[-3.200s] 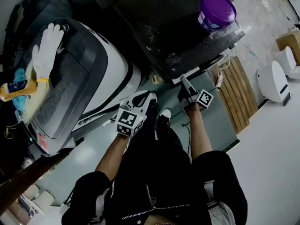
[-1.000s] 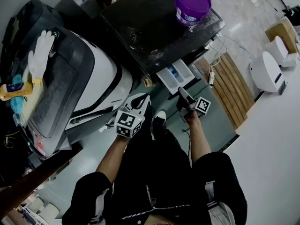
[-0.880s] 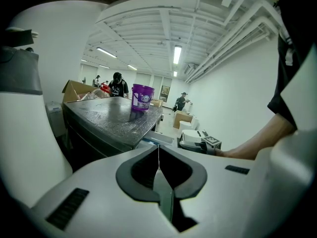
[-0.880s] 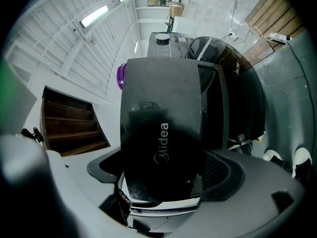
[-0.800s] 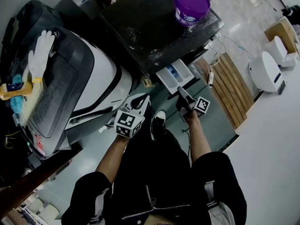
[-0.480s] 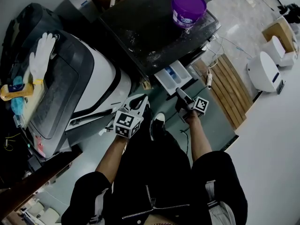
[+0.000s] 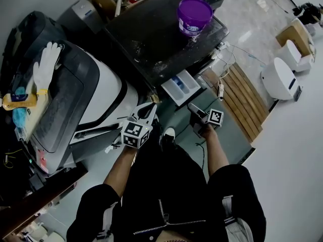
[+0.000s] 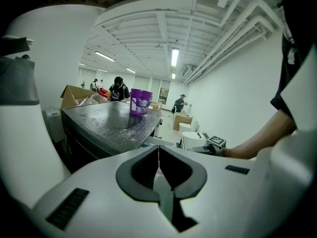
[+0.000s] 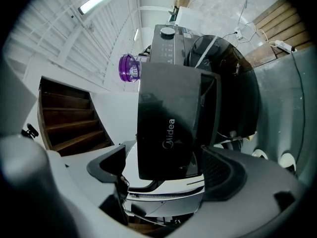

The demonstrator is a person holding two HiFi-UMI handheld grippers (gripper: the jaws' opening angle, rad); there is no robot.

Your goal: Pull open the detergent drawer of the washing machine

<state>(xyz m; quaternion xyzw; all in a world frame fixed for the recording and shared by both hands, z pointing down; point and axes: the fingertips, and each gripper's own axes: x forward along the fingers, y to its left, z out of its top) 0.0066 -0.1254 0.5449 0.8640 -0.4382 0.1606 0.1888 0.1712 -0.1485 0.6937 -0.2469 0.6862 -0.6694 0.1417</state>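
Observation:
The dark washing machine (image 7: 151,29) has its detergent drawer (image 7: 180,86) pulled out toward me, white and blue compartments showing. My right gripper (image 7: 193,108) is just in front of the drawer, open. In the right gripper view the drawer's black front panel (image 9: 171,128) shows between the spread jaws of that gripper (image 9: 164,168), with a gap on each side. My left gripper (image 7: 149,107) hangs left of the drawer, shut on nothing. In the left gripper view the left gripper (image 8: 158,155) has its jaws meeting, facing the machine top (image 8: 109,123).
A purple tub (image 7: 194,15) stands on the washing machine. A white top-loading machine (image 7: 75,100) at left carries a white glove (image 7: 45,64) and a yellow bottle (image 7: 17,102). A wooden pallet (image 7: 237,100), a cable (image 7: 220,87) and white devices (image 7: 280,79) lie right.
The drawer was nearly closed 3.2 s ago with my right gripper at its front; it has since slid out. Over the last second it stays out and the camera view shifts.

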